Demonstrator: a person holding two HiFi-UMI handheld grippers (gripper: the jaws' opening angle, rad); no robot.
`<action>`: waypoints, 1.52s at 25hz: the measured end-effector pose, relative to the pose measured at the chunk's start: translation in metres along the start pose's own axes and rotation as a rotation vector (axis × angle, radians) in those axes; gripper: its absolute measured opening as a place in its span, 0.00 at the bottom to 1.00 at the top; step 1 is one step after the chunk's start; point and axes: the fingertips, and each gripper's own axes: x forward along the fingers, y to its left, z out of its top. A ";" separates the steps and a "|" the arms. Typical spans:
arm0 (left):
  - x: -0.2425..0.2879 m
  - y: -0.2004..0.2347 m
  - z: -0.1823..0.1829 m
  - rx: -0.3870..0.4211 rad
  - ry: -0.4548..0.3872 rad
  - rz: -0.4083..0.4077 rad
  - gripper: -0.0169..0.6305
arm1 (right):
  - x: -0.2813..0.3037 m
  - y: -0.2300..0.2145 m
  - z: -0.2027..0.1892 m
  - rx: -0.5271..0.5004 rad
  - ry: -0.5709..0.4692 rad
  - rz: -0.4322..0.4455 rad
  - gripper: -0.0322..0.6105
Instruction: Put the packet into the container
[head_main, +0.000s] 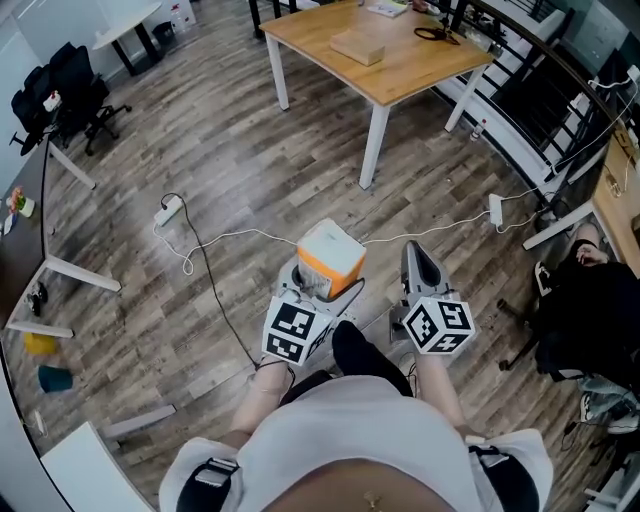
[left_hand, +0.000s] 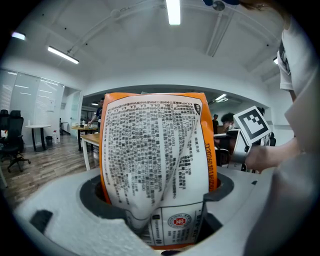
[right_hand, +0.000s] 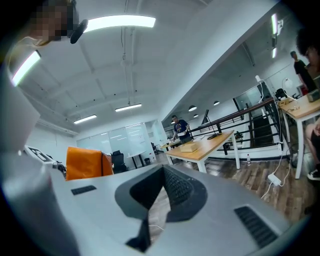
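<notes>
An orange and white printed packet (head_main: 330, 258) stands upright between the jaws of my left gripper (head_main: 323, 287), which is shut on its lower part. In the left gripper view the packet (left_hand: 155, 160) fills the middle, its small-print side facing the camera, with the left gripper (left_hand: 160, 202) clamped low on it. My right gripper (head_main: 420, 262) is held beside it at the right, jaws together, nothing in them. In the right gripper view the right gripper (right_hand: 161, 174) has its pads meeting at the tips, and the orange packet (right_hand: 87, 162) shows at the left.
A wooden table (head_main: 420, 70) stands ahead with a flat cardboard box (head_main: 357, 46) and scissors on it. White cables and a power strip (head_main: 168, 210) lie on the wood floor. Office chairs (head_main: 60, 95) stand at the left, a railing and a seated person (head_main: 590, 300) at the right.
</notes>
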 end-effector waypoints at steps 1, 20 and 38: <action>0.004 0.004 0.002 -0.002 0.001 0.004 0.70 | 0.007 -0.001 0.001 -0.001 0.005 0.005 0.07; 0.094 0.061 0.024 -0.044 0.014 0.025 0.70 | 0.105 -0.052 0.019 0.018 0.044 0.025 0.07; 0.140 0.088 0.033 -0.044 0.001 0.061 0.70 | 0.157 -0.072 0.020 0.022 0.057 0.074 0.07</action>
